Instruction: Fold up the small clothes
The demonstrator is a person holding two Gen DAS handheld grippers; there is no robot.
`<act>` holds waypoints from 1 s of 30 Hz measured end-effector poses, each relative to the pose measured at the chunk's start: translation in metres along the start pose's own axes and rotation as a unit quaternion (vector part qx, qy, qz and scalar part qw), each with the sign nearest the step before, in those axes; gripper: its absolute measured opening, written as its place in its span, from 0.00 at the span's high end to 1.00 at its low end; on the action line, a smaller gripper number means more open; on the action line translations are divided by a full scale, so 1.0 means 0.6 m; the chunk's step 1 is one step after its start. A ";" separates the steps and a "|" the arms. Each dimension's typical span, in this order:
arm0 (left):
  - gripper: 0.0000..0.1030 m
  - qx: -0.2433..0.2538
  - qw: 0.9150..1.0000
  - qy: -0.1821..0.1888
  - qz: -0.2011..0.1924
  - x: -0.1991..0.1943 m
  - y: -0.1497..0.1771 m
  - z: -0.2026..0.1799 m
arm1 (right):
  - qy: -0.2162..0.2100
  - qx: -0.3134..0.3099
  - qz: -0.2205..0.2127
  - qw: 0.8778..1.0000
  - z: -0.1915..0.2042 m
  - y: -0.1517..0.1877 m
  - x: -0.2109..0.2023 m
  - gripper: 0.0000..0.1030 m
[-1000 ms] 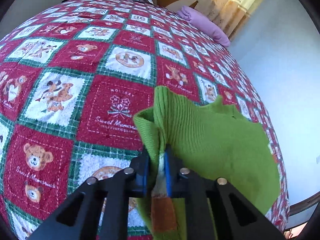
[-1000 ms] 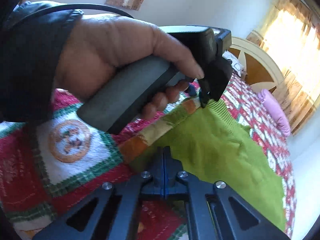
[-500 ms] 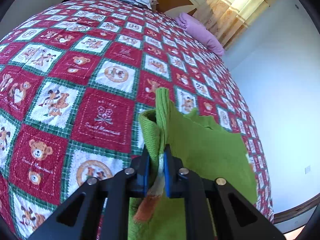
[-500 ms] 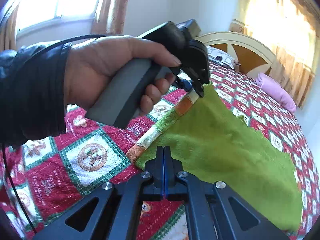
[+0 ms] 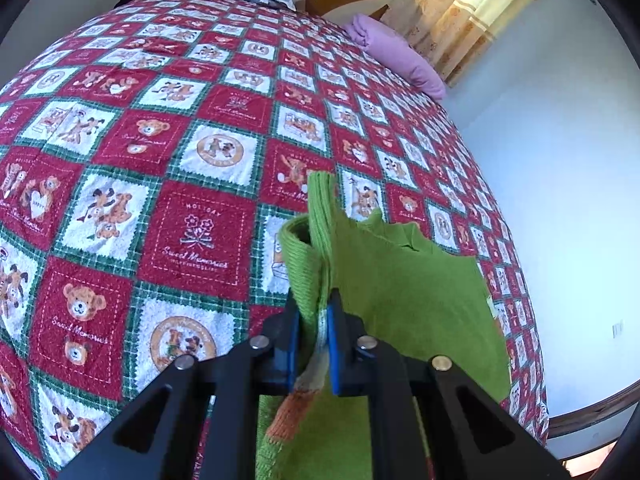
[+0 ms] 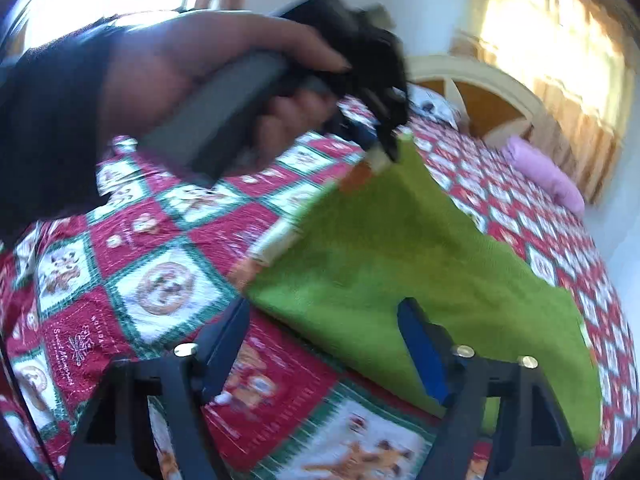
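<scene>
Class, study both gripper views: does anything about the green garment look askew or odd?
Yes. The green garment hangs lopsided over the quilt: only the left gripper pinches its striped edge, while the right gripper is opening and holds nothing.

Black hand-held gripper arms, blue pads, silver screws; dark sleeve.

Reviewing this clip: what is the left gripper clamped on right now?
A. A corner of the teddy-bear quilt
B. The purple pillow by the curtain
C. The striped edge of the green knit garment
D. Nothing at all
C: in the left wrist view the left gripper is shut on the striped edge of the green knit garment, lifted off the teddy-bear quilt.
</scene>
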State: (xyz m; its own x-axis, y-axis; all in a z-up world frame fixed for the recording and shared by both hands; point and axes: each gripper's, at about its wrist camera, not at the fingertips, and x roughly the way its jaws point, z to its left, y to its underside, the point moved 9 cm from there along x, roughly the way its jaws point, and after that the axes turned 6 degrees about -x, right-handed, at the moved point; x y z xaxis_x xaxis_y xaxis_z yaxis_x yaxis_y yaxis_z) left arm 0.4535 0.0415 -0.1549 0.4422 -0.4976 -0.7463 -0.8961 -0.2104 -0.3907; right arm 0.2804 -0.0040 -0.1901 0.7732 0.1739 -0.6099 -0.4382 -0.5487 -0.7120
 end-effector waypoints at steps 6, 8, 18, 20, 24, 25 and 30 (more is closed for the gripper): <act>0.88 -0.003 1.000 0.008 0.008 0.003 0.001 0.012 | 0.058 -0.102 0.042 0.992 0.064 -0.001 0.069 0.32; 0.88 -0.004 1.000 0.006 0.010 0.006 0.002 0.016 | 0.087 -0.125 0.041 0.987 0.070 -0.007 0.091 0.36; 0.88 -0.012 1.000 0.025 0.013 -0.010 -0.002 -0.002 | 0.059 -0.072 0.009 0.996 0.042 -0.030 0.035 0.92; 0.88 -0.021 0.999 0.038 0.012 -0.015 -0.006 -0.014 | 0.052 -0.054 -0.005 0.997 0.025 -0.032 0.013 0.92; 0.88 -0.021 0.998 0.052 0.009 -0.023 -0.011 -0.051 | 0.039 0.008 -0.026 0.999 -0.030 -0.036 -0.024 0.92; 0.88 -0.017 0.998 0.053 0.009 -0.024 -0.013 -0.059 | 0.036 0.020 -0.030 0.999 -0.042 -0.037 -0.029 0.92; 0.88 0.006 0.998 0.066 0.005 -0.026 -0.018 -0.129 | 0.028 0.095 -0.047 0.994 -0.126 -0.023 -0.066 0.93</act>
State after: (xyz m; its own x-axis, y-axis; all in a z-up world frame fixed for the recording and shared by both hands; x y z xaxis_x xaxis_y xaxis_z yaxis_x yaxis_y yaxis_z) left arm 0.4534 -0.0138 -0.0971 0.4245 -0.6059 -0.6728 -0.8993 -0.1955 -0.3913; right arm 0.2906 -0.0650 -0.1298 0.8365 0.1686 -0.5214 -0.4378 -0.3668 -0.8208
